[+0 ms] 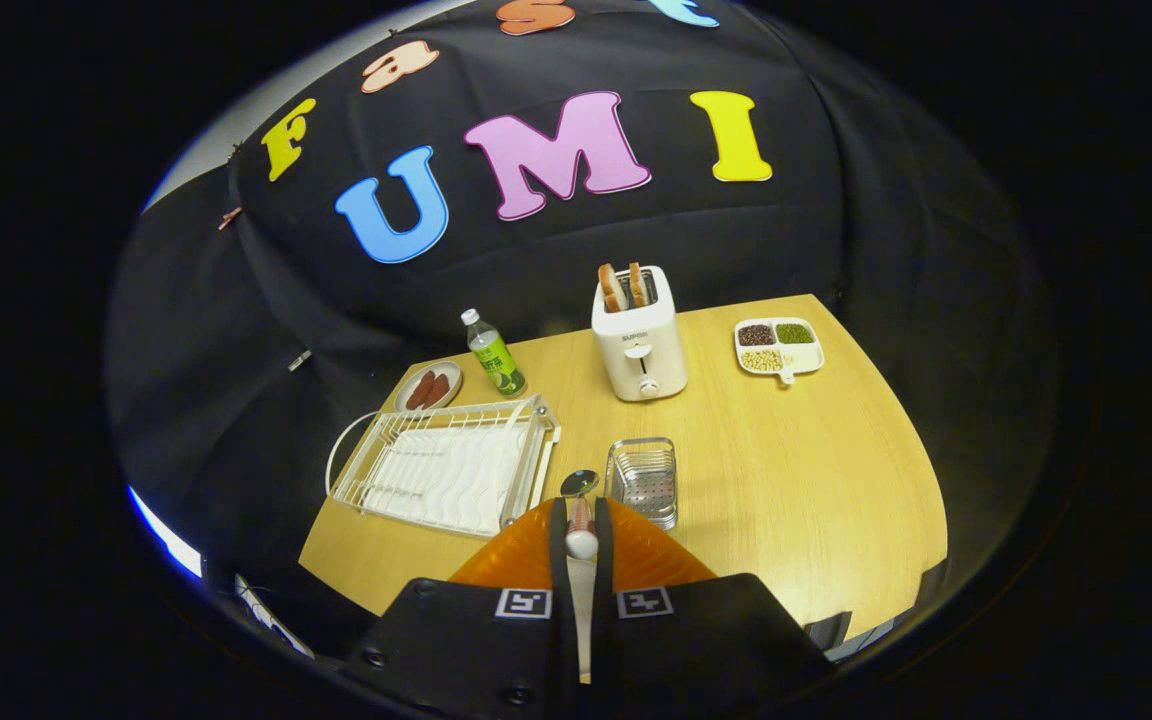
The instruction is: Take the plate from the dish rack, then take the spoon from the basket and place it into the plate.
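Gripper closed on spoon, both fingers pinching the handle betw them. Handle end sticks back toward cam, bowl of spoon pokes out fwd past fingertips, metal, shiny.

Directly under/around fingers: orange plate, flat on wooden table, near table's front edge. Spoon held above plate; whether it touches plate, can't tell from this angle.

Just ahead of fingers, slightly rt: small metal wire basket, sits on table, touching or just beside plate's far rim. Perforated bottom visible, nothing seen inside.

Left of basket & ahead-left of fingers: white dish rack w/ wire frame and ribbed drip tray, no dishes in slots. Its near rt corner is close to the plate rim.

Beyond rack, far-left corner of table: small round dish w/ sausages, 2 reddish-brown pcs on it. Just rt of it a green-label bottle, upright, white cap.

Further back, roughly straight ahead beyond basket: white toaster, 2 bread slices standing up in slots, lever + knob on front face.

Far rt of toaster, well apart: white divided tray w/ compartments of beans/grains, dark, green, pale. Small handle tab on its near side.

Table backed by black cloth wall.
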Demonstrator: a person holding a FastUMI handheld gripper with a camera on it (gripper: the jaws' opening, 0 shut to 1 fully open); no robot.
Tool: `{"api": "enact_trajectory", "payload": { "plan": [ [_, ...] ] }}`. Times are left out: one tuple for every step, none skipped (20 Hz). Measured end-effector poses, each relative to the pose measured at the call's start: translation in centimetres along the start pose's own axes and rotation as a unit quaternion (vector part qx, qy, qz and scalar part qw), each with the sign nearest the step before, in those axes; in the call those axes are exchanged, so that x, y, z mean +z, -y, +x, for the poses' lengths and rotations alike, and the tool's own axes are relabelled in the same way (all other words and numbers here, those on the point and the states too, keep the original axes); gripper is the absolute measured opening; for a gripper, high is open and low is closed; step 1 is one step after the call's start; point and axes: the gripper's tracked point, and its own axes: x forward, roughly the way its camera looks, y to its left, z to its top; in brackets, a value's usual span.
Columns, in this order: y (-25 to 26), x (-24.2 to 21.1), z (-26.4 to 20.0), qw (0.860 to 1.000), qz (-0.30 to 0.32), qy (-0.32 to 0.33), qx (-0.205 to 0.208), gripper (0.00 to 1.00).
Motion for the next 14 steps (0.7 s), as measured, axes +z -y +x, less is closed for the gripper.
{"api": "enact_trajectory", "payload": {
  "plan": [
    [-0.7, -1.0, -0.1, 1.000, -0.003, -0.011, 0.006, 0.09],
    [-1.0, -2.3, -0.2, 1.000, -0.011, -0.024, 0.008, 0.09],
    [-1.4, -3.5, -0.2, 0.999, -0.018, -0.036, 0.007, 0.09],
    [-1.8, -4.9, 0.0, 0.999, -0.023, -0.048, 0.009, 0.09],
    [-2.3, -6.1, 0.1, 0.998, -0.023, -0.059, 0.013, 0.09],
    [-2.6, -7.4, 0.5, 0.997, -0.024, -0.069, 0.015, 0.09],
    [-2.7, -8.6, 0.9, 0.996, -0.025, -0.081, 0.015, 0.09],
    [-2.6, -9.7, 1.0, 0.995, -0.032, -0.089, 0.011, 0.09],
    [-2.3, -10.8, 1.3, 0.994, -0.041, -0.100, 0.004, 0.09],
    [-1.9, -11.9, 1.7, 0.993, -0.049, -0.110, -0.002, 0.09],
    [-1.7, -12.8, 2.1, 0.992, -0.052, -0.118, -0.006, 0.09],
    [-1.8, -13.4, 2.4, 0.991, -0.052, -0.124, -0.007, 0.09],
    [-1.8, -13.9, 2.7, 0.990, -0.052, -0.129, -0.007, 0.09],
    [-1.7, -14.4, 2.9, 0.990, -0.054, -0.132, -0.010, 0.09]
  ]
}}
